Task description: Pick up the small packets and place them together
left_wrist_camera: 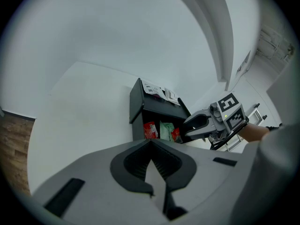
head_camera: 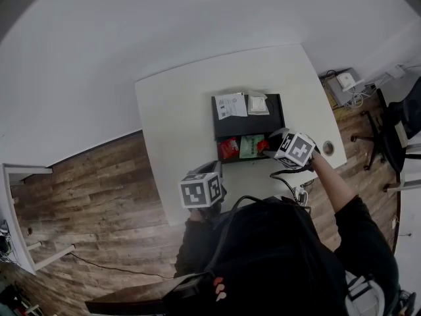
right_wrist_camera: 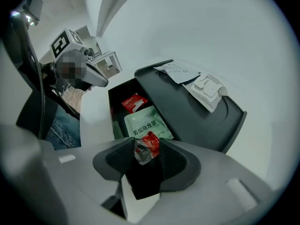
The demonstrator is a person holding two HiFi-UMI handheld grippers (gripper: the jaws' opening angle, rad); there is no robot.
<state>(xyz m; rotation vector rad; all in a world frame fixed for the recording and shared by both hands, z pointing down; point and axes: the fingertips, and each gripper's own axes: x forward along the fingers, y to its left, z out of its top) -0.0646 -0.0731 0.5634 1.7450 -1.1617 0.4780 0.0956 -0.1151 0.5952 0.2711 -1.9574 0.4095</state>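
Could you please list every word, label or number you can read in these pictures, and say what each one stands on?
"青提乌龙茶": on the green packet in the black organiser.
Red packet held in the right tongs: print too small to read.
Paper sheet and white packet on top of the organiser: print too blurred to read.
Marker cubes: square patterns only, no words.

Soft, even indoor light; strong fisheye bending and dark corners.
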